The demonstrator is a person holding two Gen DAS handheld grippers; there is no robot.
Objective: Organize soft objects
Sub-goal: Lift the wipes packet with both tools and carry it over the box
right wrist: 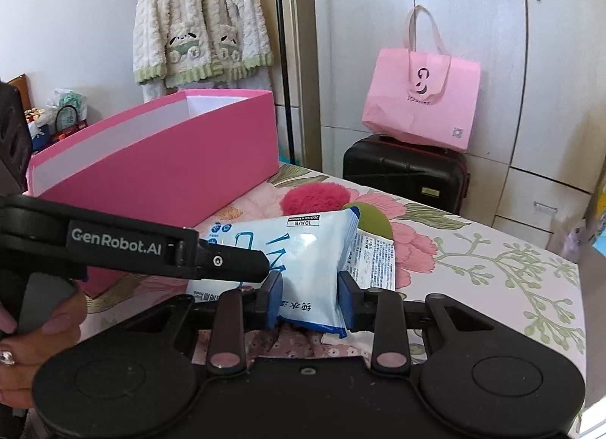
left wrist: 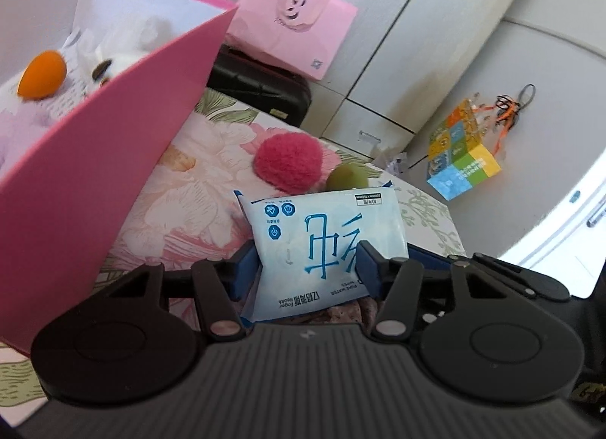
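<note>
A light blue pack of wet wipes (left wrist: 322,246) is held above the floral bedspread. My left gripper (left wrist: 308,268) is shut on it. My right gripper (right wrist: 310,295) is shut on what looks like a second wipes pack (right wrist: 314,268); the left gripper's arm (right wrist: 132,246) crosses in front. A pink box (left wrist: 94,158) stands to the left, holding an orange sponge (left wrist: 41,75) and a white plush toy (left wrist: 113,56). A red fluffy ball (left wrist: 289,160) and a green sponge (left wrist: 346,177) lie on the bed beyond the packs.
A pink paper bag (right wrist: 420,105) sits on a black suitcase (right wrist: 405,170) by white wardrobes. A colourful box (left wrist: 462,151) lies on the floor. A fluffy cardigan (right wrist: 197,18) hangs on the wall. The bed's far edge (right wrist: 530,246) lies beyond the soft items.
</note>
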